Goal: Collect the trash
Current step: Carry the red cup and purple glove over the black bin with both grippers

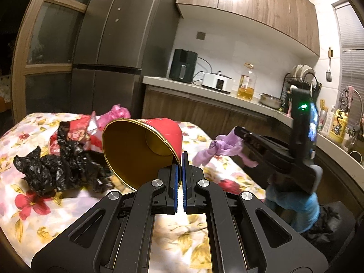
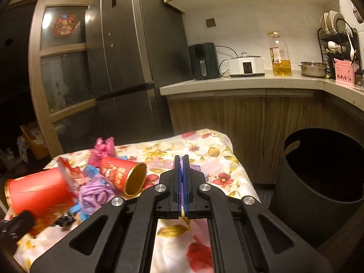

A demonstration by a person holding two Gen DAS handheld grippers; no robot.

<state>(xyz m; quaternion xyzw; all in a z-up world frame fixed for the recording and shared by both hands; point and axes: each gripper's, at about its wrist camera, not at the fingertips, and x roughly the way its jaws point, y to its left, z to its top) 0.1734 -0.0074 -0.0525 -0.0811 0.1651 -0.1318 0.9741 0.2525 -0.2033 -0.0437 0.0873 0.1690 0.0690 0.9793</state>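
Note:
My left gripper (image 1: pixel 182 159) is shut on the rim of a red paper cup (image 1: pixel 141 150) with a gold inside, held tilted above the floral tablecloth (image 1: pixel 29 209). In the right wrist view the same cup (image 2: pixel 38 193) shows at the lower left. My right gripper (image 2: pixel 181 159) is shut on a crumpled purple plastic bag (image 2: pixel 196 167). In the left wrist view that bag (image 1: pixel 218 150) hangs from the right gripper (image 1: pixel 235 133) over the table's right side. A second red cup (image 2: pixel 122 173) lies on its side on the table.
A black plastic bag (image 1: pixel 56 168), a red wrapper (image 1: pixel 75 134), a pink bag (image 1: pixel 116 113) and another purple bag (image 2: pixel 95 193) lie on the table. A black bin (image 2: pixel 318 170) stands open beside the table's right edge. A blue-gloved hand (image 1: pixel 293 207) holds the right gripper. A kitchen counter (image 2: pixel 238 83) runs behind.

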